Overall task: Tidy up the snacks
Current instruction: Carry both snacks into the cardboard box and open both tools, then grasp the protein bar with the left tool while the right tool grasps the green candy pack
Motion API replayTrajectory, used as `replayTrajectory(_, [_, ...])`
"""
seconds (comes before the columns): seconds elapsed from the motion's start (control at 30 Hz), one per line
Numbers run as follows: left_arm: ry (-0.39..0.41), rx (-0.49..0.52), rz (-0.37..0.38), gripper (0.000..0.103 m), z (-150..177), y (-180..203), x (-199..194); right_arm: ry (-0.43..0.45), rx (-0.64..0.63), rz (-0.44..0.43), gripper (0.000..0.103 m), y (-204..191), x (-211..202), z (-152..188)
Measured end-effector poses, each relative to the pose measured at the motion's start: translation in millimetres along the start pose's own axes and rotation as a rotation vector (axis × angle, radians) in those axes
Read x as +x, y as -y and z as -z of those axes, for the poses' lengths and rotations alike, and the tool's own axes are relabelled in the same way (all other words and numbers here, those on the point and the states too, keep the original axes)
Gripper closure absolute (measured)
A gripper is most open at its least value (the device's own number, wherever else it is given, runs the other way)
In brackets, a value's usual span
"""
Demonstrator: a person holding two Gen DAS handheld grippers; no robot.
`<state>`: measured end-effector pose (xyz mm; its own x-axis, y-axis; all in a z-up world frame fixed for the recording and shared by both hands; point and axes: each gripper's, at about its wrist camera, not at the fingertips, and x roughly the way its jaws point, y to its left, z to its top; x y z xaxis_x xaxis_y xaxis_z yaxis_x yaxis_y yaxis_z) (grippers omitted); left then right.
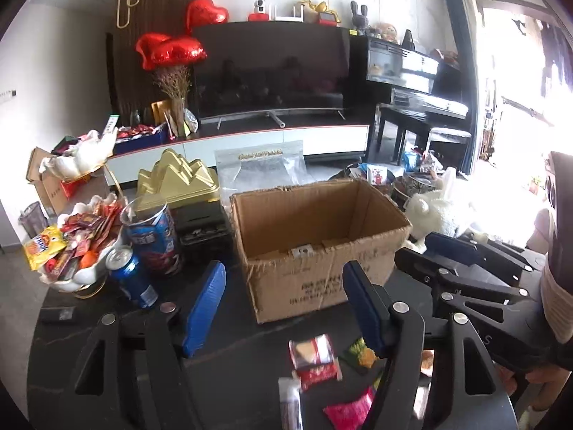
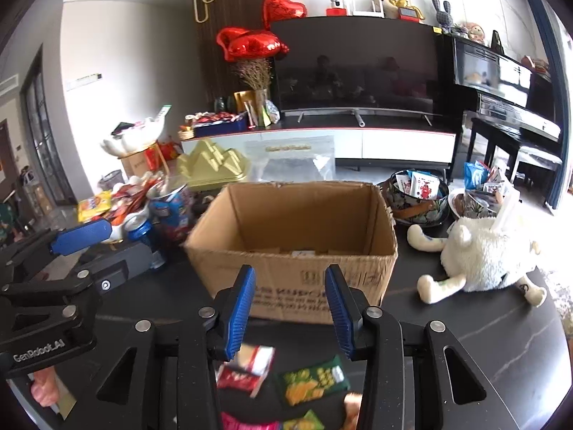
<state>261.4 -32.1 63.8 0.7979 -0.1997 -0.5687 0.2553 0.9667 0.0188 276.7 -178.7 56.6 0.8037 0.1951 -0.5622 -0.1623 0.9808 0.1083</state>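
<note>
Here, upright cardboard box [image 2: 292,247] opens upward, long axis sideways.

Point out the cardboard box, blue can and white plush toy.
cardboard box [image 2: 286,215], right wrist view, inner back wall.
blue can [image 1: 134,281], left wrist view, side of the body.
white plush toy [image 2: 483,254], right wrist view, fluffy body.

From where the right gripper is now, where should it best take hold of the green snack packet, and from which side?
The green snack packet lies flat on the dark table, just below the open right gripper. Probably come straight down from above and pinch across its short width at the middle; red packets lie close on its left, so that side looks crowded.
</note>
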Motion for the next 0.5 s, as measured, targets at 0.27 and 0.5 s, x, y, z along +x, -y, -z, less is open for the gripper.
replayTrajectory(0.27, [-0.006,0.009,0.0,0.036,41.3,-0.8,-29.8,-0.001,-0.023,-0.046,0.053,-20.4,-26.0,33.2])
replayTrajectory(0.5, [-0.057,-0.019,0.007,0.036,76.6,-4.3,-30.4,-0.059,-0.011,-0.042,0.052,-26.9,-25.0,62.3])
